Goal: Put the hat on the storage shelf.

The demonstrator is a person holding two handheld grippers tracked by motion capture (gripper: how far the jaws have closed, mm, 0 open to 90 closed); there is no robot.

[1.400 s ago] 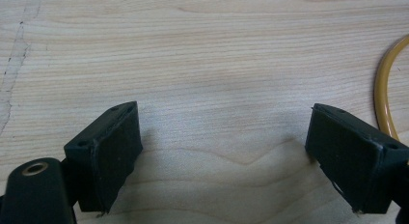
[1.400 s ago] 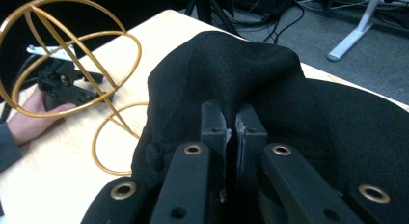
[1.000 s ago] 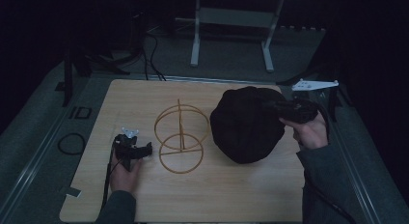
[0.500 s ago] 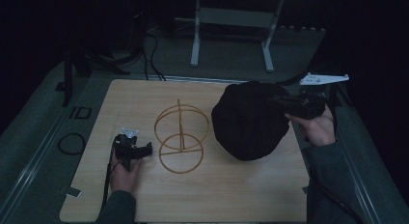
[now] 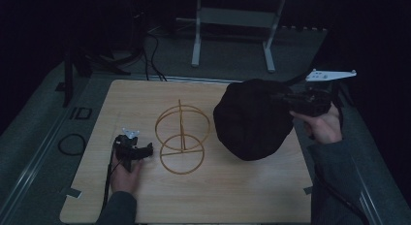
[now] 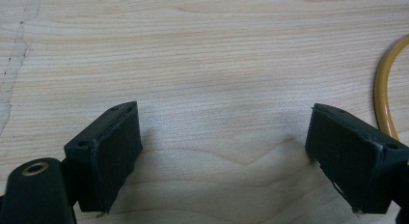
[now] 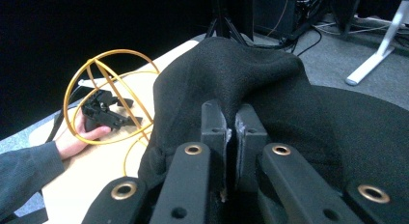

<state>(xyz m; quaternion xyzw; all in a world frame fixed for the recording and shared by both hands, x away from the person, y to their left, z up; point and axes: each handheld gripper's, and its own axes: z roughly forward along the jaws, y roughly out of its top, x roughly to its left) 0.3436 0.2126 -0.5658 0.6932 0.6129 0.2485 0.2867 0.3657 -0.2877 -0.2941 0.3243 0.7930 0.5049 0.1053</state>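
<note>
On the near left part of the wooden table (image 5: 242, 196), a hand rests with the left gripper (image 5: 145, 148) lying low on the wood, its jaws spread wide with nothing but bare wood between them. In the left gripper view, a curve of the yellow wire stand (image 6: 383, 96) shows just beside the outer jaw, not touching it. That stand (image 5: 181, 137) sits near the middle of the table, made of a flat ring at the bottom, a second ring above it and an upright post.

Right of the stand, well apart from the left gripper, the black hat (image 5: 254, 119) hangs lifted and tilted above the table's right side. At its far right edge, the right gripper (image 5: 283, 98) is clenched on a fold of the hat's fabric; the right gripper view shows the jaws pressed together with the cloth (image 7: 270, 89) bunching up between them. Beyond the table, a grey floor (image 5: 232, 50) with a white frame lies in dim light.
</note>
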